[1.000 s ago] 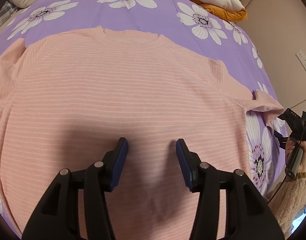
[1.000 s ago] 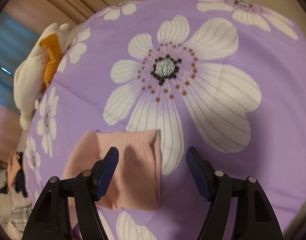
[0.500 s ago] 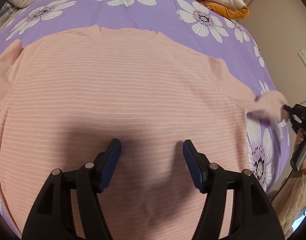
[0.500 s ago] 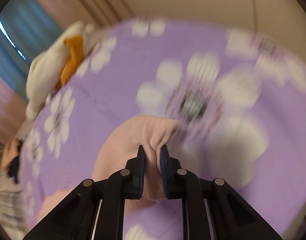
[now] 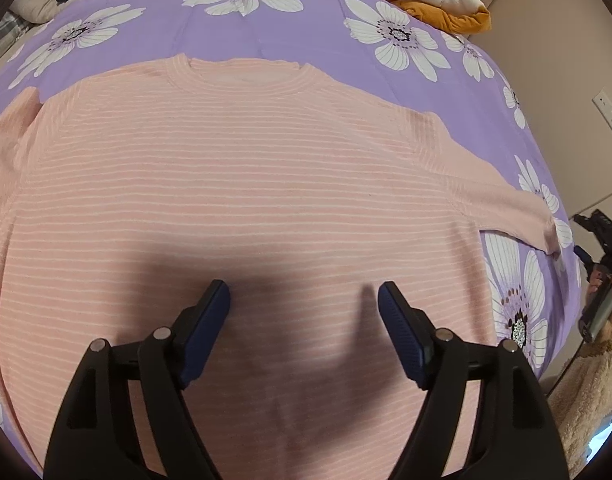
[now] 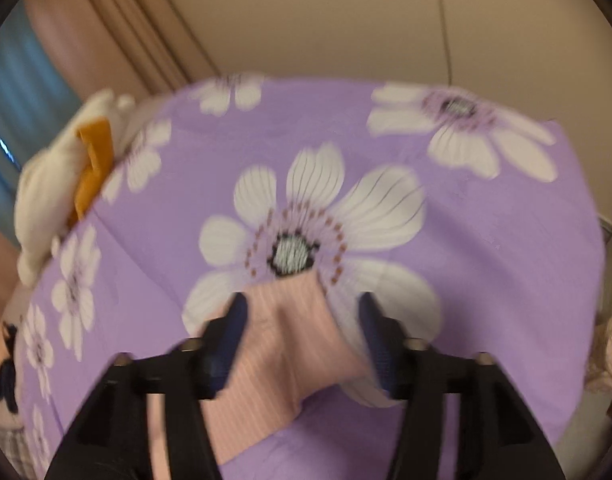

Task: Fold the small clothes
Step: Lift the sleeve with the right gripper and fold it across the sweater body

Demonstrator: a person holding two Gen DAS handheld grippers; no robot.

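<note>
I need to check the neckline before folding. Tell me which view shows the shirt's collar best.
The left wrist view: the pink striped shirt lies spread flat on the floral bedspread, and its collar is in full sight at the top. The right wrist view shows only the sleeve end, between the right gripper fingers as they open; no collar.

The pink shirt (image 5: pixel 242 184) with thin white stripes lies flat and face up on the bed, spread wide right under and ahead of my left tongs (image 5: pixel 304 300), its ribbed round collar at the far side from them. Its right sleeve (image 6: pixel 286 344) stretches straight out to the side, the cuff end lying between the opening jaws of my right tongs (image 6: pixel 302 320), unpinched, slightly rumpled.
</note>
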